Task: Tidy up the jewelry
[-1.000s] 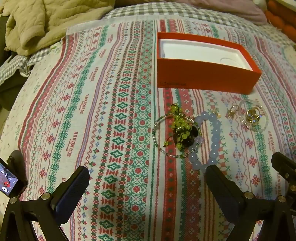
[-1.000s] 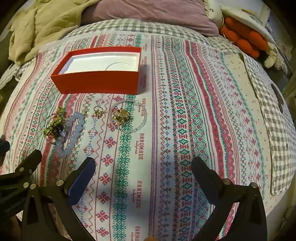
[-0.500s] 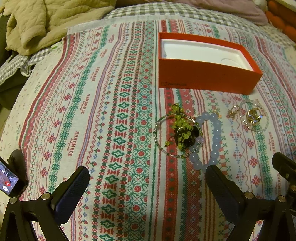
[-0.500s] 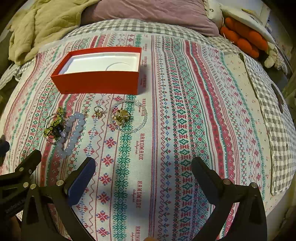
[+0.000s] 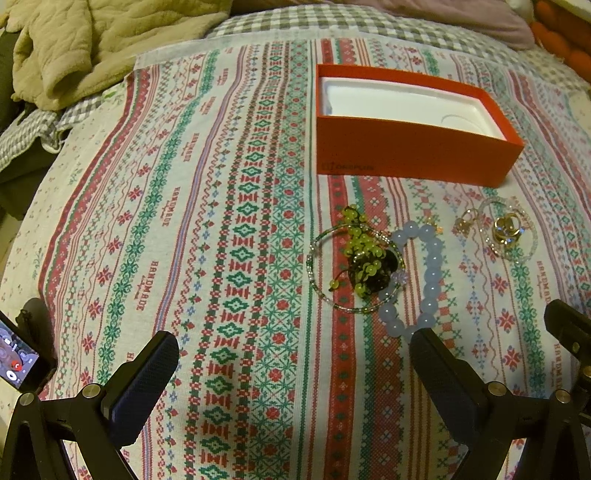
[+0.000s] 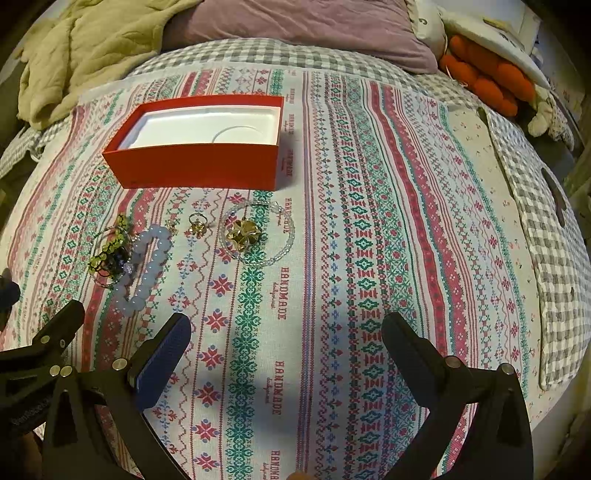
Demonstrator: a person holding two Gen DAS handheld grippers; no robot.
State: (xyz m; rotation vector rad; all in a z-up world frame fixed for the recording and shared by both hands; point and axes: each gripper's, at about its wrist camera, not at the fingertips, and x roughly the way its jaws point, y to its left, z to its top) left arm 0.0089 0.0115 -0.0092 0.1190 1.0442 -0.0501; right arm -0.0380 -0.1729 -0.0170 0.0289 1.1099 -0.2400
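An open red box [image 5: 413, 147] with a white insert stands on the patterned cloth; it also shows in the right wrist view [image 6: 199, 166]. In front of it lie a green bead bracelet with a dark cluster [image 5: 360, 262], a pale blue bead bracelet [image 5: 424, 280], a small gold ring [image 5: 463, 221] and a clear bead bracelet around a gold flower piece [image 5: 506, 229]. The same pieces show in the right wrist view: blue beads [image 6: 146, 269], ring [image 6: 197, 224], gold flower [image 6: 243, 230]. My left gripper [image 5: 291, 354] is open and empty, near the blue beads. My right gripper [image 6: 286, 336] is open and empty, below the jewelry.
The patterned cloth [image 6: 369, 221] covers a bed with a checked sheet [image 6: 554, 240]. A beige quilted blanket [image 5: 92, 44] lies at the back left. A purple pillow [image 6: 303, 26] and an orange plush toy [image 6: 487, 81] lie at the back.
The left wrist view has shifted slightly, so the box and jewelry sit a little further right and lower. Both grippers stay open; the right view is almost unchanged.
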